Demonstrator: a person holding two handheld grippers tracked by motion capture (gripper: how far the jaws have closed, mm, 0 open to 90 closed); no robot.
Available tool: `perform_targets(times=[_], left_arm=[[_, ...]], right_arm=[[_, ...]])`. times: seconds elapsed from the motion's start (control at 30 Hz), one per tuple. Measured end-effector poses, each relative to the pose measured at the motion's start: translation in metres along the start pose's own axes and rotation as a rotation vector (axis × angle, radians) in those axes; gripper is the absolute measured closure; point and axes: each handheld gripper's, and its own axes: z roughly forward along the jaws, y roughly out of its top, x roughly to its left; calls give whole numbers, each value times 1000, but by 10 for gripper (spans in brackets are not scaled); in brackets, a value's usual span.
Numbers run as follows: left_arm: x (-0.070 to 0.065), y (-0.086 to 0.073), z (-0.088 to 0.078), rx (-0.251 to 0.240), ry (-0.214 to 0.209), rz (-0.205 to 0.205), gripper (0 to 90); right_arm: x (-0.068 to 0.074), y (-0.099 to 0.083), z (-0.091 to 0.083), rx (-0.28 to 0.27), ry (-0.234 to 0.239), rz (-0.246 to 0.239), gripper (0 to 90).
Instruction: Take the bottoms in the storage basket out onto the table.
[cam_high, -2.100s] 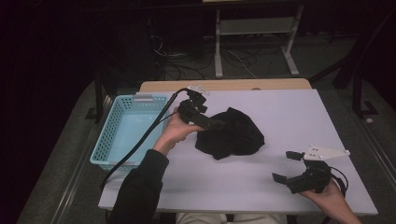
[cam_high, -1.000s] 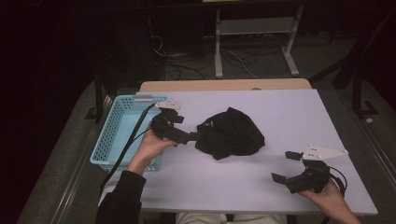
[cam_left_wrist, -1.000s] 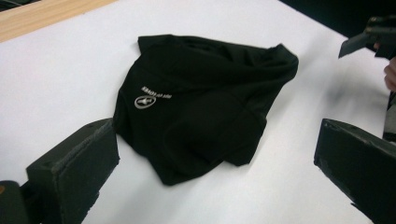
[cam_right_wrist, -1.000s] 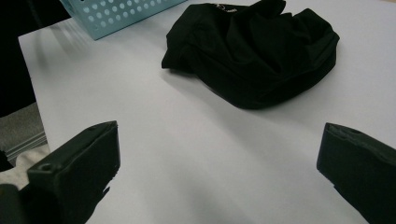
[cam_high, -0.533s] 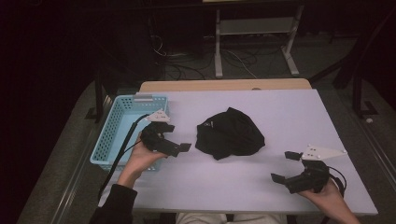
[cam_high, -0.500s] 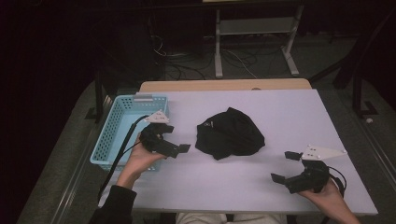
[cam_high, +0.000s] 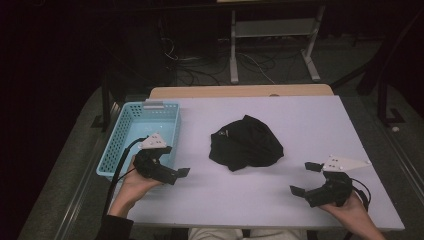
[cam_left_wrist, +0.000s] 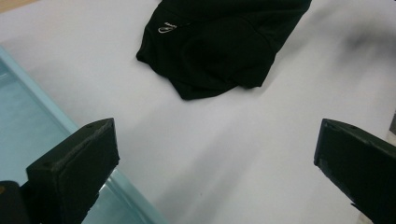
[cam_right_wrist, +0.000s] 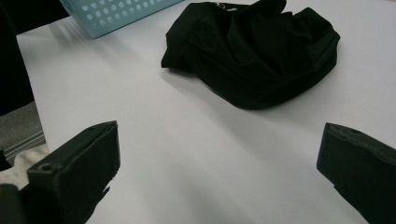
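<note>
Lying crumpled mid-counter, the black garment (cam_high: 246, 143) is looking soft and light; both claws (cam_high: 176, 169) (cam_high: 306, 178) are gaping empty, favouring a raised fold.

We get a pretty dim room, only the surface (cam_high: 300, 130) is lit, floor around it almost black. Up close the black cloth (cam_right_wrist: 261, 51) loses most fold detail, and it throws a soft shadow. Jaw edges near the lens look blurry, no glare.
</note>
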Motion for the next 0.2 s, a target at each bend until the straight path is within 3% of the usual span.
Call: perform_targets(times=[0.2], left_arm=[[-4, -7, -5, -31, 4, -6, 0]], right_arm=[[0, 0, 0, -1, -2, 1, 0]])
